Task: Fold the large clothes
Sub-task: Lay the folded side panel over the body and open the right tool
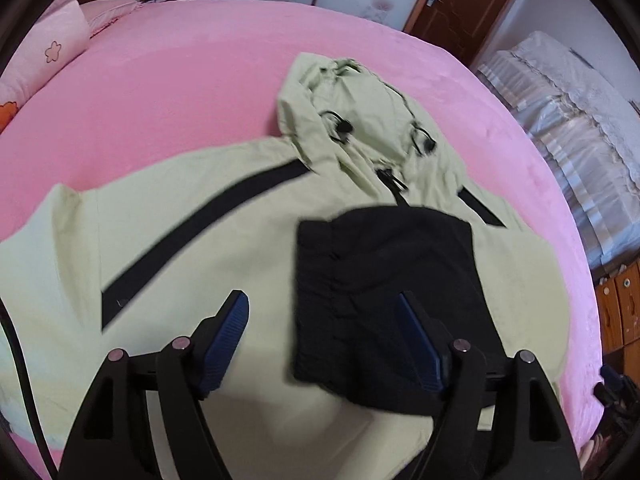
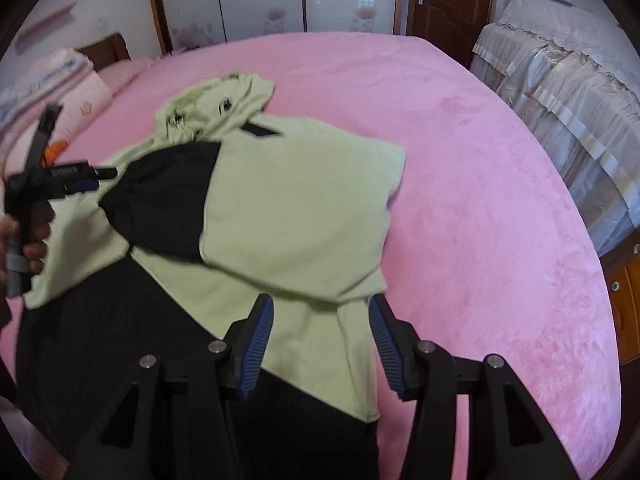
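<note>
A light green hooded jacket (image 1: 160, 208) (image 2: 288, 200) with black stripes lies spread on the pink bed (image 1: 180, 72) (image 2: 480, 200), its hood (image 1: 360, 112) (image 2: 216, 108) at the far end. A black sleeve end (image 1: 384, 280) (image 2: 160, 200) is folded across the chest. My left gripper (image 1: 322, 300) hovers over it, open, and its right finger (image 1: 416, 328) stands above the black cloth without pinching it. In the right wrist view a hand holds the left gripper (image 2: 100, 176) at the left. My right gripper (image 2: 320, 304) is open above the folded green side, gripping nothing.
Pink pillows (image 1: 52, 48) (image 2: 72, 80) lie at the bed's far left. Furniture under a pale cover (image 1: 568, 120) (image 2: 560, 88) stands to the right, with wooden drawers (image 1: 620, 300) below it. A brown door (image 1: 460, 0) and sliding wardrobe panels (image 2: 260, 0) line the far wall.
</note>
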`<state>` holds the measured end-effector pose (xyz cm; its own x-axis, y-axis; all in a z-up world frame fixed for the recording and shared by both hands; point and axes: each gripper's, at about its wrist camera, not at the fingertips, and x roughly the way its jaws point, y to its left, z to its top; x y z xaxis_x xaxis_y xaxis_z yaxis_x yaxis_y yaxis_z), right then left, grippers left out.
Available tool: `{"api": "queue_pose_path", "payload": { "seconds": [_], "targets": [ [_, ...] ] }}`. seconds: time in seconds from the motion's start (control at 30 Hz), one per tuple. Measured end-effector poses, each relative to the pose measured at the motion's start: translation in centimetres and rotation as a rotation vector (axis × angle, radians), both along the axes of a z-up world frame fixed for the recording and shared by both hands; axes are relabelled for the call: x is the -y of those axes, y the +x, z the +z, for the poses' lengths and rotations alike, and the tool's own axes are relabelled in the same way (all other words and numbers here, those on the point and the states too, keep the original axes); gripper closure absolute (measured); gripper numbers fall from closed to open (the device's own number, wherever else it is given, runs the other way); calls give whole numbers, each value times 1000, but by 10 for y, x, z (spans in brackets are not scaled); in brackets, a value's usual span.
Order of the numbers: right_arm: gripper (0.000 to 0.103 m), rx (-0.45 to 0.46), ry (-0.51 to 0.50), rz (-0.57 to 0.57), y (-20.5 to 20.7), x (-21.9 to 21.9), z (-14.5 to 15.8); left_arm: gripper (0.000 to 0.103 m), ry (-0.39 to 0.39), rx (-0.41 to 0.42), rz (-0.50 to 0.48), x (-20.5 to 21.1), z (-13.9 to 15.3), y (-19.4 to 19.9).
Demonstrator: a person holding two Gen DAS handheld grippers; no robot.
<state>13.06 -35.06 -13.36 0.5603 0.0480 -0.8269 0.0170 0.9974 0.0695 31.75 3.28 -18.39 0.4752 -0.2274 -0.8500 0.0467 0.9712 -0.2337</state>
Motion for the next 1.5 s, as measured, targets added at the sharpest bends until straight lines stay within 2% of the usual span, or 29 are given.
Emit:
{"api": "queue_pose_path", "payload": {
  "seconds": [0.13, 0.3, 0.33, 0.37, 0.4, 0.43, 0.47, 0.5, 0.53, 0.57, 0.7, 0.8, 0.87, 0.9, 1.0, 1.03, 1.07, 1.1, 1.17, 1.27, 1.37, 1.5],
  "targets": [
    [41, 9, 73, -93, 53, 36, 9, 29, 20, -48, 20, -3, -15, 35],
    [41, -49, 114, -200, 133, 74, -16, 30, 42, -71, -3, 13, -32, 61],
    [41, -68, 123, -210, 148, 79, -24, 34, 47, -71, -14, 17, -33, 65],
    [41, -89, 140, -211, 160, 82, -33, 47, 54, -68, -24, 21, -35, 69],
    [41, -111, 152, -215, 170, 85, -41, 54, 60, -71, -37, 25, -37, 70],
    [41, -144, 158, -230, 182, 87, -53, 68, 81, -78, -51, 31, -40, 73],
    [41, -167, 164, -237, 186, 86, -62, 70, 112, -84, -50, 36, -41, 75],
    [48, -193, 177, -235, 192, 85, -72, 72, 133, -79, -53, 41, -42, 79],
    [64, -203, 184, -225, 197, 83, -81, 76, 149, -62, -54, 45, -40, 78],
    [101, -207, 165, -219, 198, 80, -83, 77, 161, -39, -56, 48, -36, 77],
    [101, -128, 14, -211, 200, 72, -80, 78, 188, 57, -23, 58, -26, 73],
    [100, -160, -34, -193, 205, 68, -98, 76, 244, 19, -6, 62, -46, 75],
    [99, -149, -94, -187, 203, 60, -95, 73, 298, 16, 4, 67, -48, 72],
    [94, -146, -100, -195, 200, 60, -88, 71, 312, 11, 4, 70, -45, 71],
    [89, -95, -70, -202, 180, 62, -56, 59, 314, -4, 2, 71, -24, 60],
    [87, -64, -65, -195, 170, 59, -43, 48, 310, 7, 5, 73, -17, 56],
    [81, -41, -61, -184, 164, 56, -32, 35, 296, 30, 4, 72, -6, 47],
    [76, -16, -55, -166, 153, 49, -22, 30, 271, 56, 1, 71, 6, 35],
    [74, 20, -24, -106, 132, 26, -7, 28, 218, 97, -16, 72, 23, 15],
    [74, 27, 55, -16, 110, -17, -9, 28, 164, 129, -16, 77, 33, -15],
    [74, 3, 126, 65, 97, -60, -29, 28, 99, 144, 21, 81, 23, -33],
    [75, -55, 99, 79, 97, -94, -73, 29, 44, 56, 98, 81, -20, -30]
  ]
}}
